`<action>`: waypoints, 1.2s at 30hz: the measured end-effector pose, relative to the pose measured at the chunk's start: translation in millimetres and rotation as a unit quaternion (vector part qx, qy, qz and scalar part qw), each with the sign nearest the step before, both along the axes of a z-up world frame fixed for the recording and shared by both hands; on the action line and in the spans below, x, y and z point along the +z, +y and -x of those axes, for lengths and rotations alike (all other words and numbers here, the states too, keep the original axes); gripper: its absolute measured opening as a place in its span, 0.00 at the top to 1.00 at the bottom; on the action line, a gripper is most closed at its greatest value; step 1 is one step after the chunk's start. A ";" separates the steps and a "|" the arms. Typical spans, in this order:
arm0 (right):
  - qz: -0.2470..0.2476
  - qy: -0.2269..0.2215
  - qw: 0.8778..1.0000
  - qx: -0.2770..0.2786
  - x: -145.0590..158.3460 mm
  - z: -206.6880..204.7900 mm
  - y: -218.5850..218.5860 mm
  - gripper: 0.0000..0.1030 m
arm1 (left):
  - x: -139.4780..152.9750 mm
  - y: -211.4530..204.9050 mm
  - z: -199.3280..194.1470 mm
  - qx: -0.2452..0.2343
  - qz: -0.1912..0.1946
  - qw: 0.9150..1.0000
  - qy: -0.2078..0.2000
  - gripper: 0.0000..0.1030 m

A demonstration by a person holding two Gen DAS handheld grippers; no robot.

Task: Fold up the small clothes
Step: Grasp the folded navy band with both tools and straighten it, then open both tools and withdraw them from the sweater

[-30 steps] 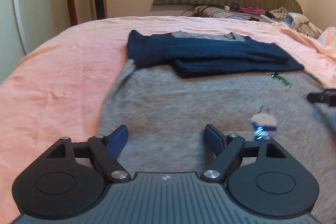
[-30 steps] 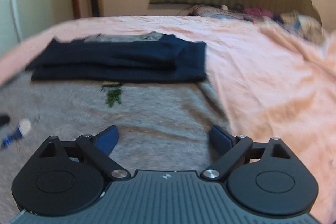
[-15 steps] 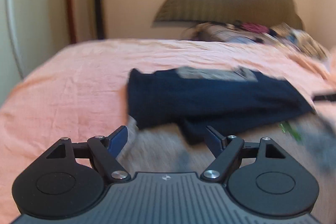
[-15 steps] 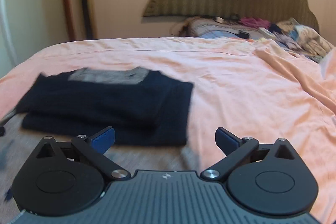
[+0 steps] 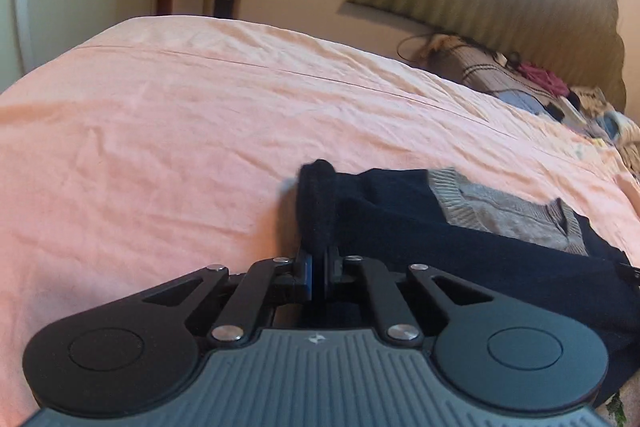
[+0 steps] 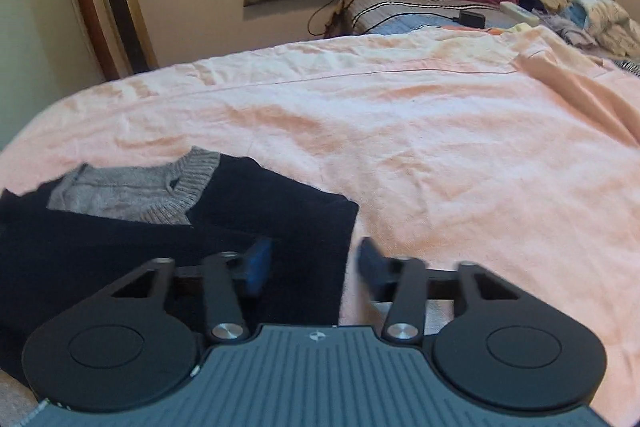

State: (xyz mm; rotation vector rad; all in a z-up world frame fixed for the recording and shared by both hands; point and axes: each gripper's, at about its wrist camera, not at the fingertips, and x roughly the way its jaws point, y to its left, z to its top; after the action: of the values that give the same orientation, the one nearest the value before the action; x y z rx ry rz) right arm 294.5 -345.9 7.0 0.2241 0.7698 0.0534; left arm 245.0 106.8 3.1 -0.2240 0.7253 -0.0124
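The sweater (image 5: 460,239), navy with a grey collar, lies partly folded on the pink bed sheet (image 5: 160,147). At the sweater's left edge, the left gripper (image 5: 318,267) is clamped on a pinched-up ridge of navy fabric, probably to carry that side over in a fold. At its right edge, the right gripper (image 6: 316,263) is closing, pads blurred and apart, straddling the navy corner without yet pressing it.
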 end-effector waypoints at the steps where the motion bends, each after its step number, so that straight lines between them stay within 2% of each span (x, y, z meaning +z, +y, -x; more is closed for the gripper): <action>1: -0.025 -0.006 1.000 -0.006 -3.7 1.3 -10.0 0.95 | -2.1 -2.8 4.6 -0.006 -0.018 1.000 -0.016 0.96; 2: -0.047 -0.018 0.999 -0.008 -7.7 5.5 -15.7 0.95 | -3.4 -7.6 7.8 -0.010 -0.035 0.999 -0.028 0.96; 3: -0.033 -0.027 0.999 -0.003 -8.5 8.8 -11.2 0.94 | -4.0 -11.1 8.9 -0.008 -0.046 0.998 -0.032 0.95; 5: 0.005 -0.036 0.999 0.007 -5.9 12.7 -1.2 0.92 | 0.8 -10.4 5.8 0.007 -0.040 0.999 -0.023 0.95; 7: -0.012 -0.030 0.999 -0.011 -0.6 14.2 -6.9 0.83 | 4.5 2.5 9.5 0.039 -0.010 0.999 -0.018 0.94; 8: -0.027 -0.035 0.999 -0.028 4.5 18.7 -12.2 0.68 | 7.1 7.2 13.7 0.054 -0.003 0.998 -0.022 0.94; 9: -0.036 -0.047 0.997 -0.042 10.7 24.6 -15.6 0.61 | 12.1 9.4 20.8 0.070 -0.008 0.997 -0.037 0.93; 10: -0.045 -0.062 0.996 -0.039 16.8 28.8 -15.9 0.60 | 19.0 8.0 29.8 0.084 -0.017 0.994 -0.065 0.94; 11: -0.053 -0.074 0.995 -0.029 22.3 31.2 -13.6 0.55 | 26.6 2.9 37.6 0.078 -0.021 0.992 -0.098 0.94; 12: -0.060 -0.083 0.995 -0.019 28.0 31.4 -7.5 0.45 | 33.3 -5.7 41.7 0.062 -0.023 0.990 -0.124 0.93; 13: -0.065 -0.084 0.994 -0.009 31.3 29.0 1.2 0.41 | 38.5 -18.4 40.9 0.038 -0.027 0.990 -0.136 0.93; 15: -0.050 -0.079 0.995 0.033 33.1 18.2 29.3 0.38 | 39.0 -47.7 27.9 -0.011 -0.053 0.991 -0.121 0.91; 16: -0.026 -0.072 0.996 0.049 30.6 12.4 44.2 0.36 | 33.4 -64.7 15.5 -0.033 -0.080 0.992 -0.096 0.91; 18: 0.022 -0.041 0.996 0.072 17.0 -0.2 68.5 0.34 | 14.9 -78.8 -7.5 -0.042 -0.121 0.991 -0.042 0.91; 19: 0.043 -0.027 0.996 0.073 7.3 -3.3 74.2 0.34 | 3.8 -75.1 -16.0 -0.030 -0.132 0.991 -0.016 0.91; 20: 0.067 -0.037 0.994 0.074 -1.9 0.0 77.2 0.27 | 0.7 -66.2 -13.9 -0.022 -0.127 0.991 -0.040 0.89; 21: 0.080 -0.060 0.992 0.079 -7.8 6.7 76.1 0.17 | -3.6 -54.4 -12.8 -0.014 -0.125 0.991 -0.046 0.89; 23: 0.054 -0.060 0.994 0.068 -8.2 9.4 67.0 0.15 | -3.9 -30.2 -9.6 -0.002 -0.090 0.995 -0.046 0.89; 24: 0.056 -0.060 0.994 0.068 -8.2 9.3 67.6 0.14 | -4.2 -26.1 -7.8 0.000 -0.087 0.995 -0.047 0.89; 26: 0.077 -0.054 0.993 0.070 -9.5 5.0 74.7 0.09 | -3.3 -30.7 -6.0 -0.003 -0.103 0.994 -0.047 0.89; 27: 0.082 -0.051 0.993 0.065 -9.5 3.8 75.5 0.06 | -2.5 -37.7 -4.8 0.000 -0.127 0.991 -0.047 0.89; 29: 0.096 -0.051 0.993 0.050 -5.4 10.1 76.5 0.05 | 2.4 -53.5 5.3 0.019 -0.181 0.982 -0.047 0.87; 30: 0.103 -0.049 0.993 0.042 0.0 18.5 78.9 0.06 | 7.8 -58.6 16.4 0.018 -0.182 0.982 -0.052 0.86; 31: 0.103 -0.049 0.993 0.042 6.9 30.4 80.9 0.06 | 14.4 -59.6 31.8 0.001 -0.155 0.986 -0.064 0.84; 32: 0.094 -0.055 0.992 0.057 13.9 45.8 82.7 0.05 | 20.0 -60.8 49.6 -0.020 -0.118 0.990 -0.076 0.72; 33: 0.085 -0.065 0.991 0.076 18.8 61.2 85.3 0.02 | 22.9 -63.6 66.3 -0.037 -0.086 0.992 -0.084 0.43; 35: 0.094 -0.072 0.988 0.100 19.1 82.3 92.7 0.00 | 20.3 -74.2 92.2 -0.052 -0.065 0.992 -0.092 0.09; 36: 0.110 -0.062 0.987 0.103 14.4 85.4 96.4 0.00 | 15.1 -80.0 98.9 -0.061 -0.070 0.992 -0.091 0.10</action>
State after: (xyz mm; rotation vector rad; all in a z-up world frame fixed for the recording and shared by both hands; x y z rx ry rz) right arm 209.2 -249.5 21.4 -0.0687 0.6666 0.1760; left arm 146.1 26.9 18.2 -0.0423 0.5548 -0.0960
